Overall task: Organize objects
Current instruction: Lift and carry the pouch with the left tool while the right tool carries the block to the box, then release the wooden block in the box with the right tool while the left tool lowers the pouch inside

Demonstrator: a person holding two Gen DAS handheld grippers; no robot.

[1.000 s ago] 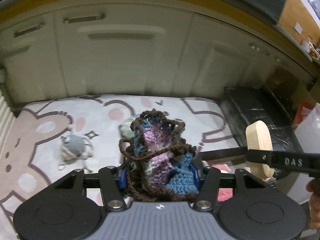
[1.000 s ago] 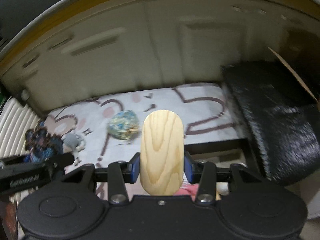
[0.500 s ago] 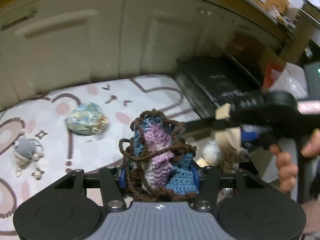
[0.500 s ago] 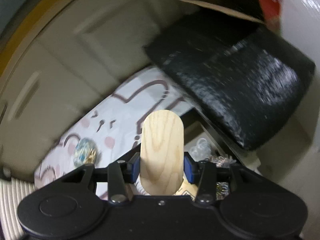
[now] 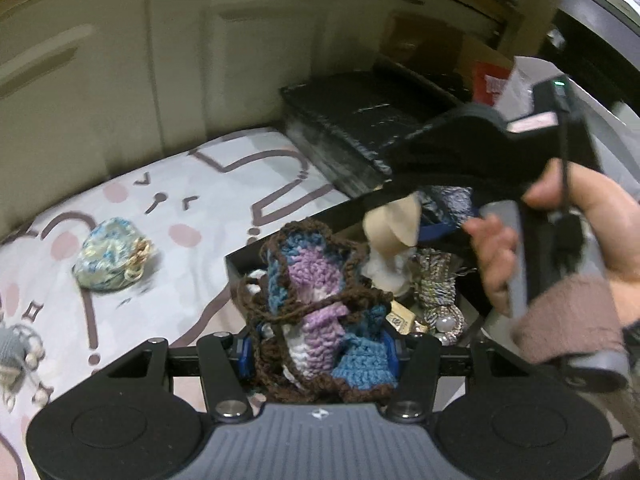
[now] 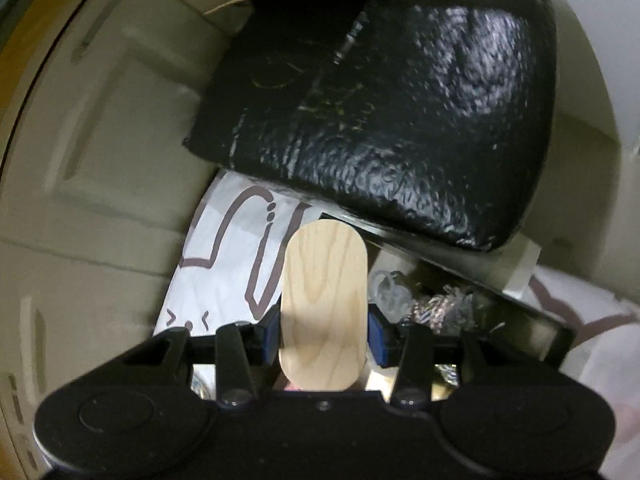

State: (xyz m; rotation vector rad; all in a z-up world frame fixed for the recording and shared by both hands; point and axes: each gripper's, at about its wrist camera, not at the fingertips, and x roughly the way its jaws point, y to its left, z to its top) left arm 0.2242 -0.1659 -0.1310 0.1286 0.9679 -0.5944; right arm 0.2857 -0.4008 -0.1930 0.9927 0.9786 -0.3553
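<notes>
Nearest the left camera, the left tongs [image 5: 320, 354] stay closed on the crocheted pouch [image 5: 320, 312], which has swung from above the cartoon-print sheet [image 5: 208, 184] to the near edge of the black box [image 5: 296, 226]. The right tongs [image 6: 323, 334] keep their clamp on the wooden piece [image 6: 323, 308]; a second ago it hung over the sheet, now it tips down over the box, just above the white ball [image 5: 386, 270] and silver cord bundle [image 5: 436, 284] inside. Judging by this, both items are about to be dropped in. Farther back, the yarn ball [image 5: 114, 254] lies on the sheet, unsorted, beyond it the black lid [image 6: 384, 100].
</notes>
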